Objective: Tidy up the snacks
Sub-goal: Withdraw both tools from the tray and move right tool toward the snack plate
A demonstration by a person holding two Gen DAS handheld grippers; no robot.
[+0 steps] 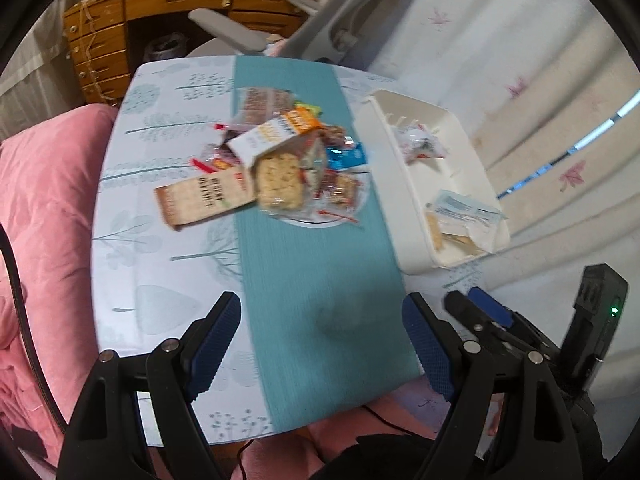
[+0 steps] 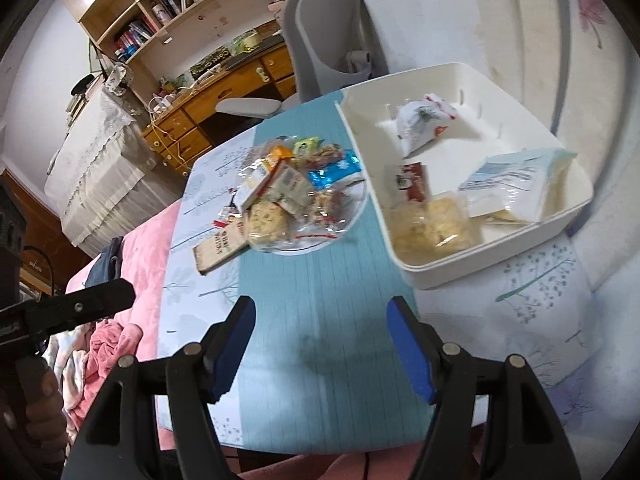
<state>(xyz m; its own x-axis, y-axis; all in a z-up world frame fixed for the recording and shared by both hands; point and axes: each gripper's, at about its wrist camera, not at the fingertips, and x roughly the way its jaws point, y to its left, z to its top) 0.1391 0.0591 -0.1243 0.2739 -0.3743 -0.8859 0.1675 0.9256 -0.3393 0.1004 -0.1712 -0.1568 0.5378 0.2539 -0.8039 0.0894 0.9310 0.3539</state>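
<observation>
Many wrapped snacks point(image 1: 280, 160) point(image 2: 288, 196) lie heaped on a clear plate point(image 2: 352, 216) that sits on the teal runner point(image 1: 320, 300) point(image 2: 320, 320) near the middle of the table point(image 1: 160, 280) point(image 2: 540, 320). A brown flat packet point(image 1: 196, 202) point(image 2: 218, 250) sticks out of the heap toward the table's left edge, partly off the runner, and a pale rice cake point(image 1: 278, 186) point(image 2: 268, 222) lies at the near side of the pile. A blue packet point(image 1: 346, 156) point(image 2: 332, 174) lies at the pile's right side, close to the white bin point(image 1: 376, 168) point(image 2: 440, 272), which stands by the table's right edge, just beside the runner. Inside the bin are a white-and-red packet point(image 1: 418, 142) point(image 2: 422, 124) toward the far end, a pale blue pouch point(image 1: 466, 210) point(image 2: 508, 180) and a yellowish snack point(image 2: 432, 226) toward the near end, and a small dark red packet point(image 2: 408, 182) between them.

The left gripper point(image 1: 320, 356) hangs over the table's near edge above the runner, its blue-padded fingers spread wide with nothing between them. The right gripper point(image 2: 322, 352) is just beside it, fingers likewise apart and holding nothing, over the runner near the bin's near corner. A pink blanket point(image 1: 40, 220) point(image 2: 140, 260) lies past the table's left edge, a grey chair point(image 1: 320, 20) point(image 2: 320, 40) beyond the far edge
</observation>
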